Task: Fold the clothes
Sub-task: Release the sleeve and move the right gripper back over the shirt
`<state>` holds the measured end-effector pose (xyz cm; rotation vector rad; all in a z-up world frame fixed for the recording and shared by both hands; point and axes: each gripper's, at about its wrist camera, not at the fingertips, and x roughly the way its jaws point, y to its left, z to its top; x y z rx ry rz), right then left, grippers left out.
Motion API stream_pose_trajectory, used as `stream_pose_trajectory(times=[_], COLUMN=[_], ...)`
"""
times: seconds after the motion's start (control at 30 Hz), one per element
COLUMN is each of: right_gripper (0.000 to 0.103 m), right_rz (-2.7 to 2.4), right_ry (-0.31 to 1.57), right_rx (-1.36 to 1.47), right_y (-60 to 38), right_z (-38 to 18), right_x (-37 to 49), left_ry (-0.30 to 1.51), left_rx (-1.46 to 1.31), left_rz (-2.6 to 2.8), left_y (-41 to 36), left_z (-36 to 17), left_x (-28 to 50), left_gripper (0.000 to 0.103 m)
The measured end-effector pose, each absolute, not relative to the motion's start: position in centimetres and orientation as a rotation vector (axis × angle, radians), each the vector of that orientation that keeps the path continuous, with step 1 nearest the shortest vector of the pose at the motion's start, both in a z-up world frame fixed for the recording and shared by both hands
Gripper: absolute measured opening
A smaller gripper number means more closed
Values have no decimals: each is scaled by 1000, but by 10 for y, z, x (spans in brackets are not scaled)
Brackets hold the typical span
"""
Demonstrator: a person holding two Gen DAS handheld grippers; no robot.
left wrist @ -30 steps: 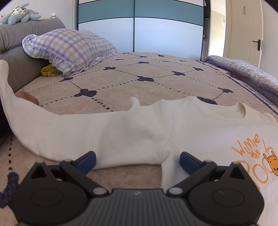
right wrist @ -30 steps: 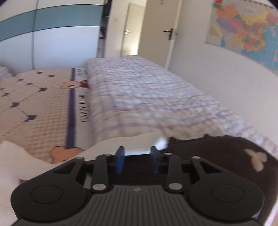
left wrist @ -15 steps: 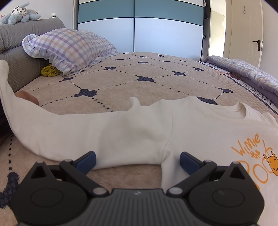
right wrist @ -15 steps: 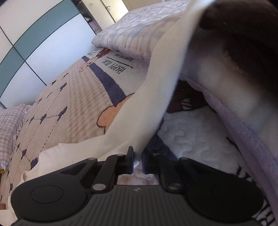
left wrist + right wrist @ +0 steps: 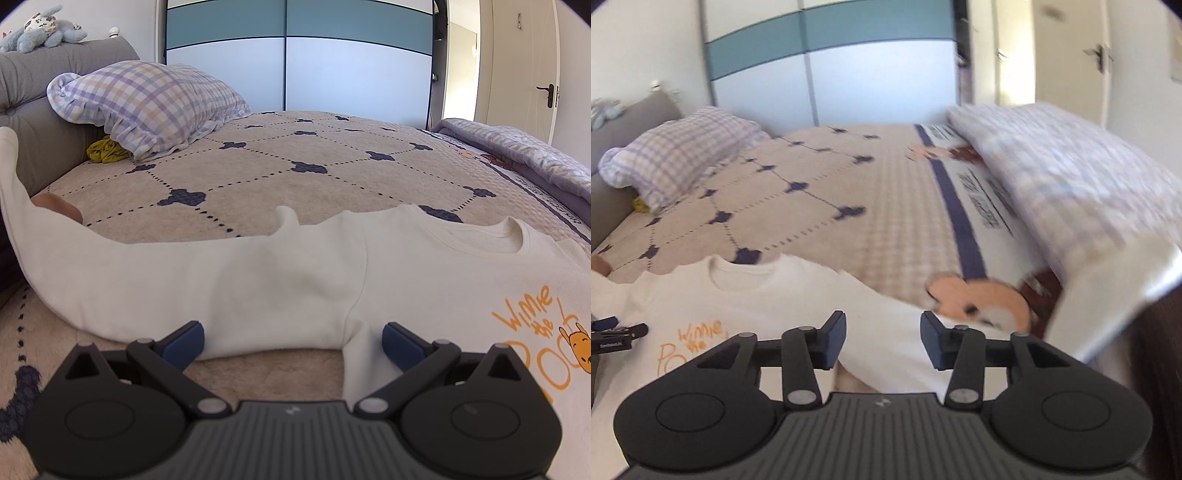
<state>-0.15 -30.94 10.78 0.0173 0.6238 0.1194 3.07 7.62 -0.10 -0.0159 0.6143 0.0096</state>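
A white sweatshirt with orange lettering lies flat, front up, on the beige bed cover. Its left sleeve stretches out and climbs the grey headboard. My left gripper is open wide at the sleeve's lower edge by the armpit, its pads touching nothing. In the right wrist view, the sweatshirt lies left of centre and its right sleeve runs right, up onto the quilt. My right gripper hovers over that sleeve with its jaws opening, the pads clear of the cloth.
A plaid pillow leans on the headboard with a yellow-green cloth under it and a plush toy on top. A folded lilac quilt lines the bed's right side. A wardrobe and a door stand behind.
Half a second ago my right gripper was shut on the white sleeve by the quilt; it has let go and swung left over the sweatshirt. The left gripper has not moved.
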Motion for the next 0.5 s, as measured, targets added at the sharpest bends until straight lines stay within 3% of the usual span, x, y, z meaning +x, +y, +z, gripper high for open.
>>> stream_pose_trajectory(times=[0.17, 0.3, 0.37, 0.4, 0.43, 0.47, 0.5], right_gripper=[49, 52, 49, 44, 20, 6, 5], right_rz=[165, 220, 237, 245, 241, 218, 202], right_ry=[774, 777, 831, 833, 832, 827, 821], right_rx=[-208, -258, -295, -295, -287, -285, -286], right_y=[-271, -256, -249, -247, -247, -247, -248], right_z=[58, 46, 37, 37, 40, 42, 44], right_x=[96, 121, 130, 131, 132, 134, 135], left_ry=[614, 614, 614, 614, 614, 614, 614], left_rx=[-16, -16, -16, -16, -16, -16, -16], left_rz=[10, 10, 10, 10, 10, 10, 10], left_y=[76, 76, 76, 76, 76, 76, 76], left_z=[-1, -1, -1, -1, -1, -1, -1], left_x=[31, 31, 31, 31, 31, 31, 31], left_gripper=[103, 103, 103, 103, 103, 103, 103])
